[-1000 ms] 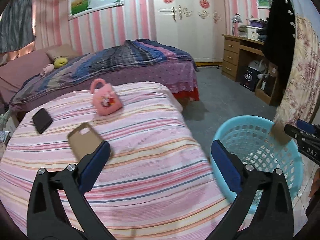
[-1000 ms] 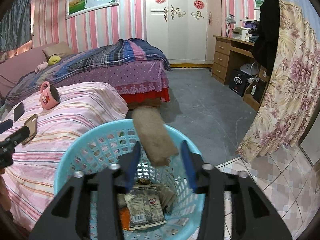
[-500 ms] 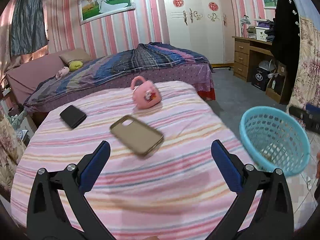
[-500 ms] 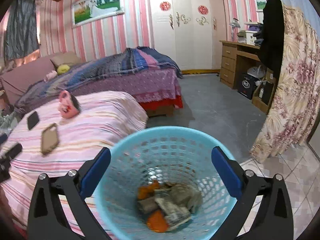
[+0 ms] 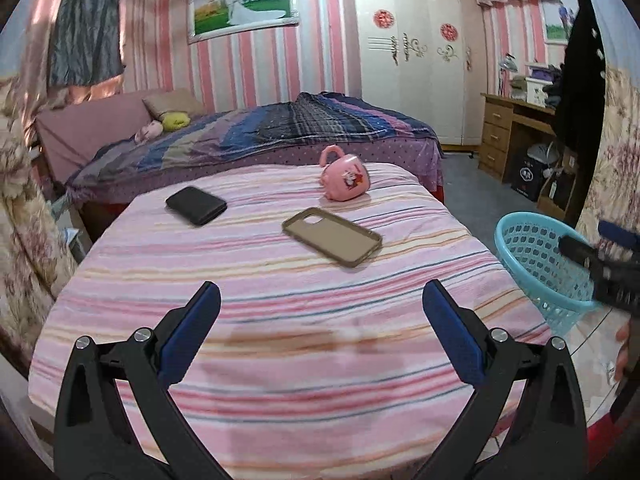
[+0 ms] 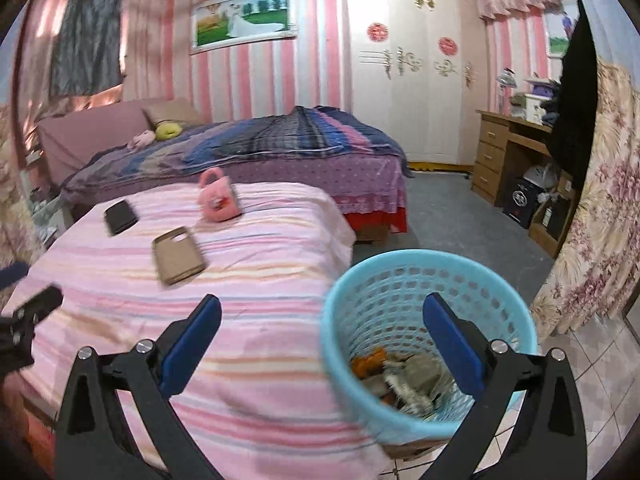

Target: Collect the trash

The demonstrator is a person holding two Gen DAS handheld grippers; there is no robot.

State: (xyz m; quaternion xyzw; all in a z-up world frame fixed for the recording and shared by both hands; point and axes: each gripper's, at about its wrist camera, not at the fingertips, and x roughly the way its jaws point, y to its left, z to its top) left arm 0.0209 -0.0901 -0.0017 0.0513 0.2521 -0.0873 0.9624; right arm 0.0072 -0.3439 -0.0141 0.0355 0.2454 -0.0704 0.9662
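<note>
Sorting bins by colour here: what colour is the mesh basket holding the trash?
Light blue basket; the right wrist view shows it best.

Left claw [image 5: 320, 328]: black plastic arms, blue pads [image 5: 192, 332], silver screws behind them. Right claw [image 6: 320, 330]: identical build.

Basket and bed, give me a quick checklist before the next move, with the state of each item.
1. Left tool open and holding nothing: ok.
2. Right tool open and holding nothing: ok.
3. Basket upright beside the bed, mouth unobstructed: ok.
4. Trash lies inside the basket: ok.
5. Trash left on the bed: cannot tell; only a phone case, a black phone and a pink mug show, none plainly trash.
6. Tools apart from each other: ok.
</note>
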